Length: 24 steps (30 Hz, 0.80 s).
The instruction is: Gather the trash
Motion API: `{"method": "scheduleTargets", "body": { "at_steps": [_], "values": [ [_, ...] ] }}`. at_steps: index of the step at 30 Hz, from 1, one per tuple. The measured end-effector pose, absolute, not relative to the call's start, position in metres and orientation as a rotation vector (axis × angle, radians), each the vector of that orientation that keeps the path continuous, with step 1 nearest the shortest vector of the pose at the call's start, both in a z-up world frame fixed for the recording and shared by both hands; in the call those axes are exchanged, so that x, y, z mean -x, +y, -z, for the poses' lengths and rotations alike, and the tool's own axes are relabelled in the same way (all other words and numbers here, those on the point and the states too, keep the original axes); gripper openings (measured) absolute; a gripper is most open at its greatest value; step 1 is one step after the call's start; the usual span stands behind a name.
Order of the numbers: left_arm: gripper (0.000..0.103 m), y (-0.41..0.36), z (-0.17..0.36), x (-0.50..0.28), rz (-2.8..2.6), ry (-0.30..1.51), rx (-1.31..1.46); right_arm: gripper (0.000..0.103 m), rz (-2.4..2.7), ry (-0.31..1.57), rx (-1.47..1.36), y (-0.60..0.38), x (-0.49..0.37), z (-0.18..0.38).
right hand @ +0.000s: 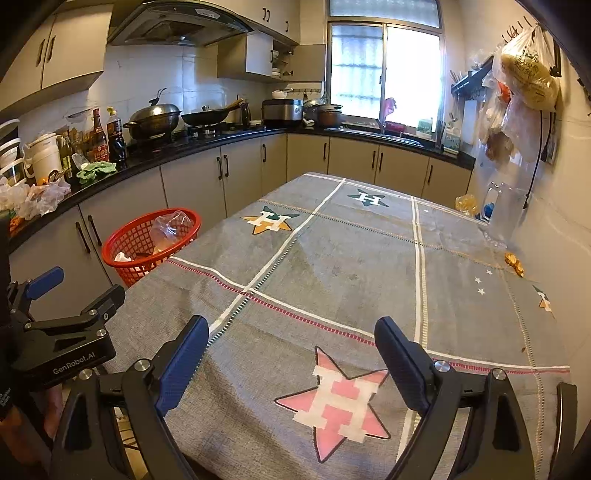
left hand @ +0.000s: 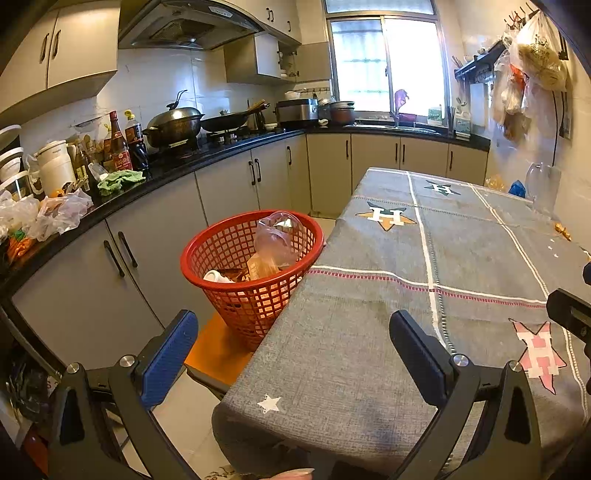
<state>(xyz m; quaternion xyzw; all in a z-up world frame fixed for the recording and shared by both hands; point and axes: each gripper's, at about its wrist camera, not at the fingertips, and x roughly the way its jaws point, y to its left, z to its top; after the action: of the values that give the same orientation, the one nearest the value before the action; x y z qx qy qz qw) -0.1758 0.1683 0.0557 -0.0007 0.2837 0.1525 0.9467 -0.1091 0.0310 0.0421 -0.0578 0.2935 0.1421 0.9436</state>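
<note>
We see a kitchen with grey cabinets (right hand: 192,184) under a black countertop (right hand: 155,158) that runs along the left wall and turns beneath a bright window (right hand: 384,74) at the far end, where daylight comes in. White wall tiles (right hand: 147,77) rise behind a range hood (right hand: 177,26), with upper cupboards (left hand: 62,40) to its left. We find a table under a grey tablecloth (right hand: 351,266) with star motifs filling the middle, its right edge against the pale wall, above a light tiled floor (left hand: 184,413).
</note>
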Motion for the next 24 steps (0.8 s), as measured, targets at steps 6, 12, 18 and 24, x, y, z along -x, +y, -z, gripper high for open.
{"method": "scheduleTargets", "body": {
  "at_steps": [6,12,18,24],
  "values": [
    [0.103,0.1689,-0.0551,0.1757,-0.309,0.58,0.0,0.094,-0.29,0.6,0.122,0.0322,0.1085,-0.0421],
    [0.103,0.169,-0.055,0.1758,-0.313,0.578,0.0,0.094,-0.291,0.605,0.121,0.0332,0.1077,-0.0407],
    [0.103,0.1693,-0.0551,0.1759,-0.315,0.576,-0.002,0.094,-0.291,0.61,0.124,0.0345,0.1077,-0.0383],
    [0.103,0.1696,-0.055,0.1762,-0.314,0.581,0.002,0.094,-0.29,0.61,0.122,0.0345,0.1076,-0.0378]
  ]
}}
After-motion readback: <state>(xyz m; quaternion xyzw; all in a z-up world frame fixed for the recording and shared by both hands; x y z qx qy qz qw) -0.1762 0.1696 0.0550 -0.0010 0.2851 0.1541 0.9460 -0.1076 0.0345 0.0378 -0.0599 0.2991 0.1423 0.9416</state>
